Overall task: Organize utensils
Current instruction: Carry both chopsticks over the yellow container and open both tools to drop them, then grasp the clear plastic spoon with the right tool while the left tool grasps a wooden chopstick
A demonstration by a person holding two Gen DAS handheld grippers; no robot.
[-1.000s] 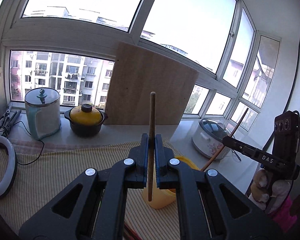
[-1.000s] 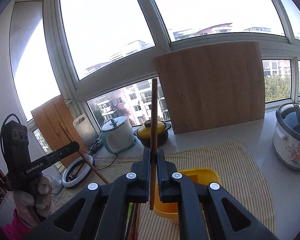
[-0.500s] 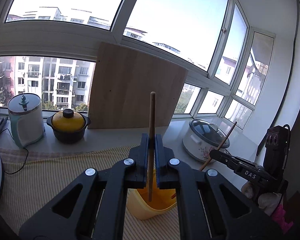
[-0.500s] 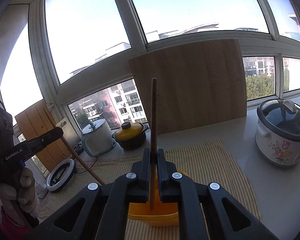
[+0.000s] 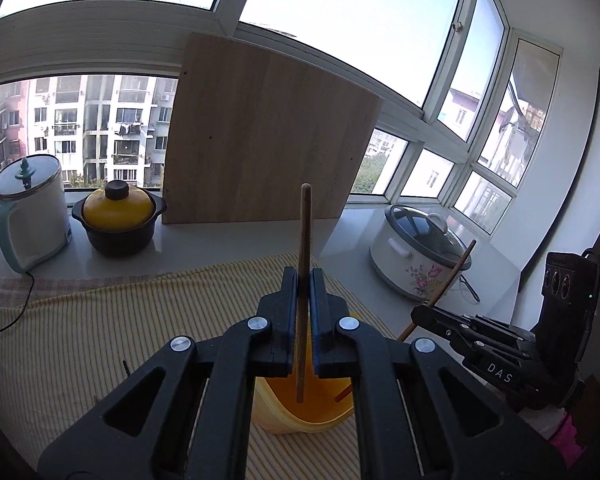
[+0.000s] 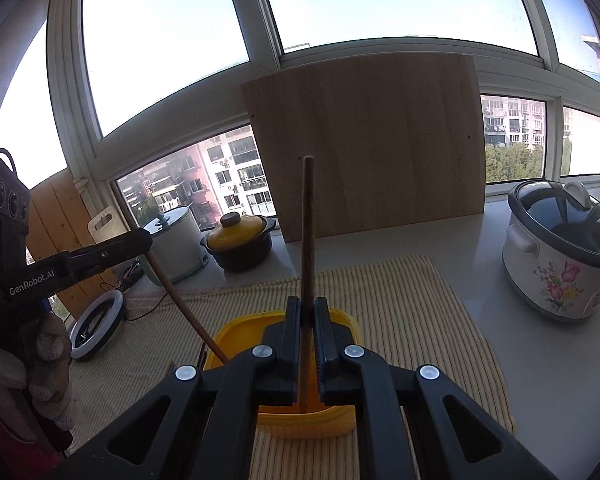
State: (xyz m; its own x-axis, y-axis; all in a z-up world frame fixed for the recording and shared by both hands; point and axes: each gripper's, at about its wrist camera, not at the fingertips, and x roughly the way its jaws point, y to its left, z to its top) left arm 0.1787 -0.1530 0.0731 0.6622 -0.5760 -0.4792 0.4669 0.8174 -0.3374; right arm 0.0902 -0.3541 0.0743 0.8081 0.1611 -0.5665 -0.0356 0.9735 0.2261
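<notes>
We hold a wooden chopstick in each gripper, both above the yellow bin [image 6: 342, 426] that sits on the striped cloth [image 5: 80, 344] covering the desk [image 6: 560, 364].

In the left wrist view, the left gripper [image 5: 302, 312] has its jaws closed narrow on the left chopstick [image 5: 305, 240]. The stick stands nearly upright between the pads, its top end well above the jaws and its lower tip hanging inside the bin's mouth, apart from the bottom as far as we can tell. In the right wrist view the same gripper shows at the left edge, with a gloved hand [image 6: 40, 364] below it, and its stick slants down so that the tip reaches the bin's left rim.

The right gripper [image 6: 308, 340] likewise has its jaws clamped narrow on the right chopstick [image 6: 307, 232], upright, with the lower end dropping into the bin behind the near wall. From the left wrist view this stick leans, its tip showing inside the bin near the right wall.

Behind the cloth a large board [image 6: 364, 144] leans on the window. Left of it stand a yellow-lidded pot [image 5: 118, 220] and a kettle [image 5: 30, 208]; a rice cooker [image 6: 562, 256] stands to the right. A ring light [image 6: 96, 324] lies at the cloth's left edge.
</notes>
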